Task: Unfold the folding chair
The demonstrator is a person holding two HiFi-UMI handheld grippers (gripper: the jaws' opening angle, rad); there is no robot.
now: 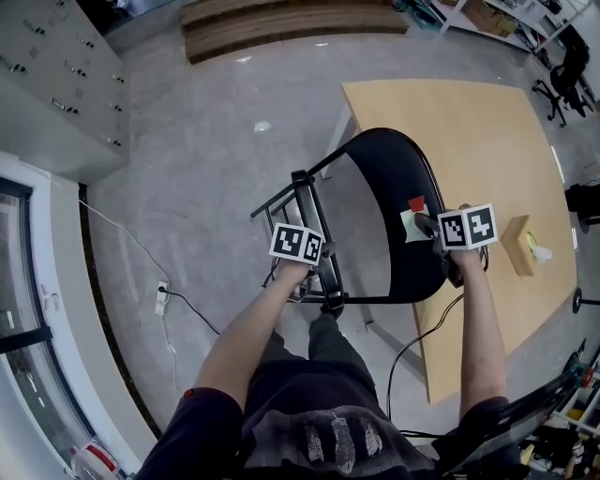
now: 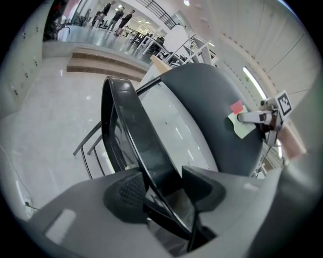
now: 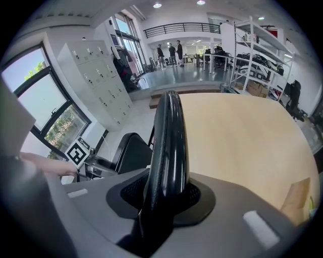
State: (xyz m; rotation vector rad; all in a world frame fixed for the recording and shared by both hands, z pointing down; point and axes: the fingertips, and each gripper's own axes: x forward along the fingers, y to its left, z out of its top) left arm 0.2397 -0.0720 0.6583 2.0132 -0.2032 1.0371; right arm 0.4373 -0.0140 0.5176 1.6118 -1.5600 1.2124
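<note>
The black folding chair point(image 1: 394, 206) stands partly folded beside the wooden table point(image 1: 469, 122). Its large round panel point(image 2: 212, 106) carries a red sticky note point(image 1: 415, 203) and a pale green one point(image 1: 411, 225). My right gripper point(image 1: 422, 221) is shut on that panel's rim by the notes; in the right gripper view the glossy edge point(image 3: 169, 131) is pinched between the pads of the right gripper point(image 3: 164, 194). My left gripper point(image 1: 314, 258) holds the narrower black panel point(image 2: 126, 126) by the metal frame; that panel's edge runs between the jaws of the left gripper point(image 2: 161, 189).
The table's corner lies close behind the chair, and a small wooden box point(image 1: 520, 246) sits on it. A cable and power strip point(image 1: 161, 298) lie on the floor at left. Grey lockers point(image 1: 56, 75) and wooden steps point(image 1: 291, 23) stand farther off.
</note>
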